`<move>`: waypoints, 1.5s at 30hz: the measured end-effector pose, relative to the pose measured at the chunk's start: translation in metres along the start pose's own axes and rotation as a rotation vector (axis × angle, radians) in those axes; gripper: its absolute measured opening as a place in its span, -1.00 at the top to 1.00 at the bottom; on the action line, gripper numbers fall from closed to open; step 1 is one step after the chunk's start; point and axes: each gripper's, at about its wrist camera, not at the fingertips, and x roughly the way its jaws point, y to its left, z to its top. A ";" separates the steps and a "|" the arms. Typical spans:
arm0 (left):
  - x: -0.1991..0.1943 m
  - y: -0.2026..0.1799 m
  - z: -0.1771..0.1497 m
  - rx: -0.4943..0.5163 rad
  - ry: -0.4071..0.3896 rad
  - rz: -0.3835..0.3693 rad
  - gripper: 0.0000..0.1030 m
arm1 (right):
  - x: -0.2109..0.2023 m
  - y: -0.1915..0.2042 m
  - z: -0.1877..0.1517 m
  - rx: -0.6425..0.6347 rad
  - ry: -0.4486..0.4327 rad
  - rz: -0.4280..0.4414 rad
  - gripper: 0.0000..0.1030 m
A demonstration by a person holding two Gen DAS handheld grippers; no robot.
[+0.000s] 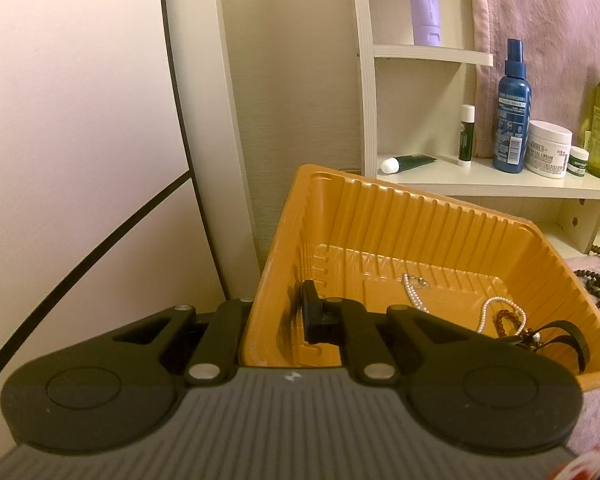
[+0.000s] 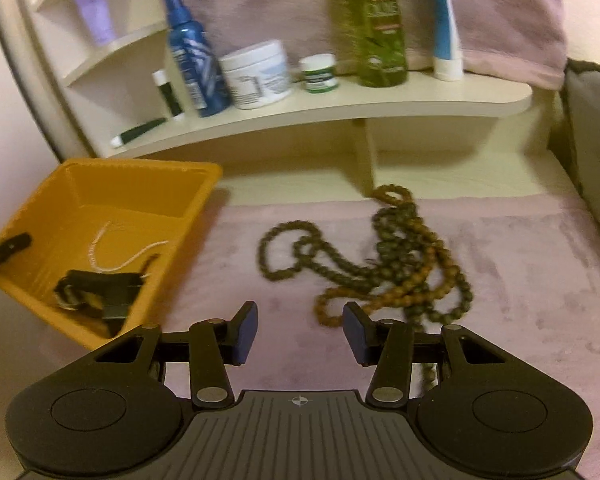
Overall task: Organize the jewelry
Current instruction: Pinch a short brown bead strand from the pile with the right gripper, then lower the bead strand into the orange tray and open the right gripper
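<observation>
My left gripper (image 1: 286,312) jaws pinch the orange tray (image 1: 384,216)'s left wall, tipping it; inside are a pearl string (image 1: 414,294) and black strap (image 1: 572,336). Only my right view shows the bead necklaces (image 2: 384,256) on the pink cloth (image 2: 540,264). Right gripper (image 2: 300,332) jaws hang wide open, holding nothing, just before them. Bottles crowd the shelf (image 2: 420,96) behind.

A tray (image 2: 188,190) sits at the left on a cloth (image 2: 520,280), holding a pearl strand (image 1: 414,294). Bead necklaces (image 2: 388,256) lie to its right. Behind, a shelf (image 2: 420,98) carries bottles and jars.
</observation>
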 end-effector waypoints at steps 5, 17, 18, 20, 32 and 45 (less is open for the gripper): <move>0.000 0.000 0.000 -0.001 0.000 0.001 0.81 | 0.015 -0.002 0.012 -0.019 -0.008 0.003 0.33; 0.001 0.000 -0.002 0.000 0.001 -0.001 0.81 | 0.062 -0.005 0.032 0.068 0.007 0.007 0.56; 0.000 0.000 -0.002 0.000 0.001 -0.001 0.81 | 0.065 -0.005 0.033 0.079 0.012 0.008 0.56; 0.000 0.000 -0.002 -0.001 0.001 -0.002 0.81 | 0.071 -0.006 0.032 0.095 0.024 0.000 0.66; -0.003 -0.001 0.000 -0.002 -0.002 -0.002 0.81 | 0.029 0.001 0.034 0.120 -0.085 0.033 0.87; -0.009 0.001 0.000 -0.004 -0.016 -0.010 0.81 | -0.033 0.047 0.055 0.074 -0.148 0.168 0.87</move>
